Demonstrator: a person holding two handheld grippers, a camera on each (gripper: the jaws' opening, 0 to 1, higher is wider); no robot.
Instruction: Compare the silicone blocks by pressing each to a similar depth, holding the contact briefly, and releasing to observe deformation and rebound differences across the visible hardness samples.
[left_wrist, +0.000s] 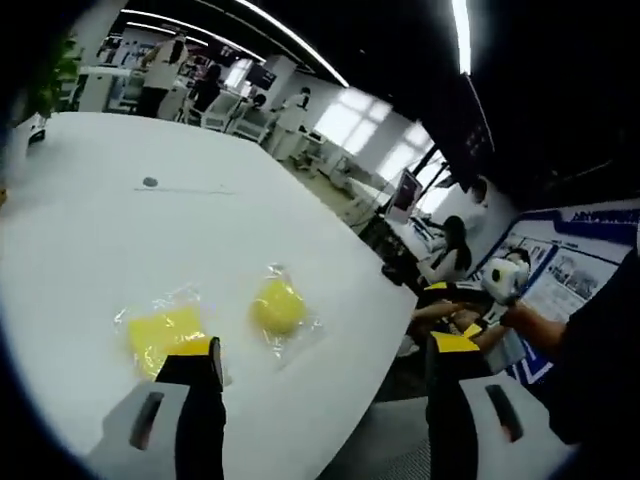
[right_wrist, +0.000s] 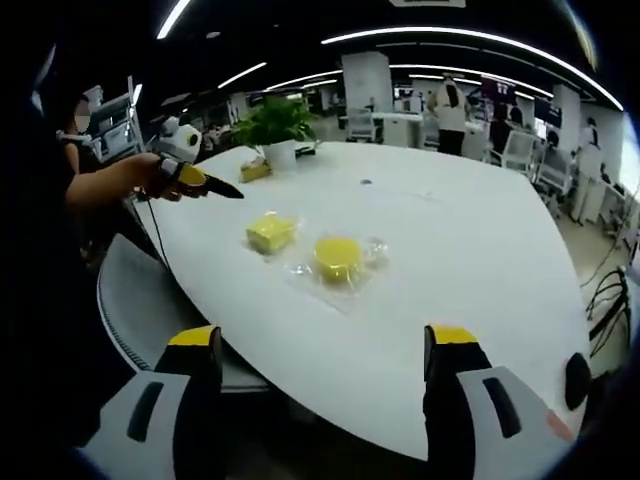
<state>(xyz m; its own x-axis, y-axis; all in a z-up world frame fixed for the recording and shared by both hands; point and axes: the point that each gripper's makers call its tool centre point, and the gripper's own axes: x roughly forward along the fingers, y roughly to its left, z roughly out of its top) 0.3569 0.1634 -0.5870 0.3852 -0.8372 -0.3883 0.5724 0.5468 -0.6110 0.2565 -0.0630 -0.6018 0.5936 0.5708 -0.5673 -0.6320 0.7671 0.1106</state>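
Observation:
Two yellow silicone blocks in clear wrap lie on the white table (left_wrist: 120, 230). The square block (left_wrist: 165, 335) sits just ahead of my left jaw tip in the left gripper view, and the round block (left_wrist: 277, 305) lies to its right. My left gripper (left_wrist: 325, 348) is open above the table's near edge and holds nothing. In the right gripper view the square block (right_wrist: 270, 233) and the round block (right_wrist: 337, 255) lie side by side further out on the table (right_wrist: 470, 240). My right gripper (right_wrist: 322, 340) is open over the table edge, well short of both blocks. A hand holds the left gripper (right_wrist: 205, 184) at the left.
A potted plant (right_wrist: 275, 130) stands at the table's far side. A grey chair (right_wrist: 140, 300) is tucked under the table edge at the left. A small dark spot (left_wrist: 150, 182) marks the tabletop. People sit and stand at desks (left_wrist: 450, 250) behind.

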